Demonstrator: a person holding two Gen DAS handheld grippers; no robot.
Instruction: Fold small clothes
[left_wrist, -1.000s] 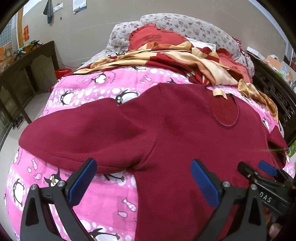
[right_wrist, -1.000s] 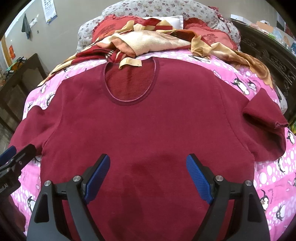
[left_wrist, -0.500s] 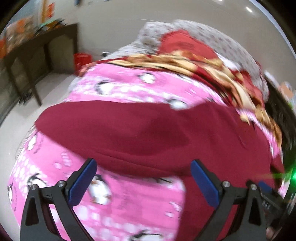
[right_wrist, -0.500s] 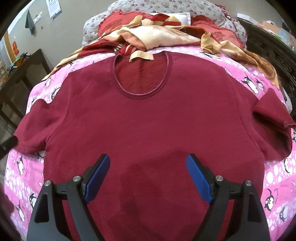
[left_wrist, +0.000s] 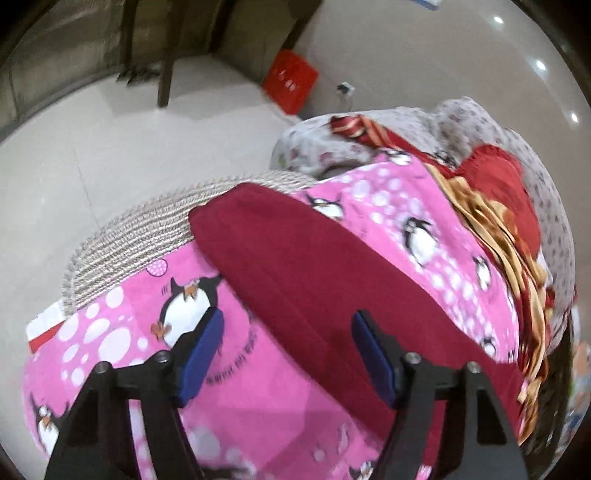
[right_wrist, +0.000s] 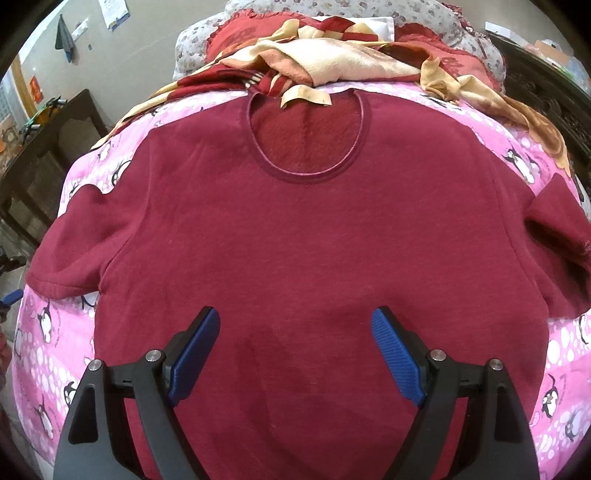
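A dark red sweater lies flat, front up, on the pink penguin blanket, neckline toward the pillows. Its left sleeve stretches out to the bed's left edge in the left wrist view. My left gripper is open and empty, hovering over that sleeve near its lower edge. My right gripper is open and empty above the sweater's lower body. The right sleeve is folded back on itself at the bed's right side.
A red and cream checked blanket is bunched at the head of the bed over red pillows. The mattress edge and tiled floor lie to the left. A dark wooden table stands at left, a red box by the wall.
My left gripper has swung left toward the bed's edge and now hangs over the left sleeve. My right gripper has drawn back slightly over the sweater's body. The sweater has not moved.
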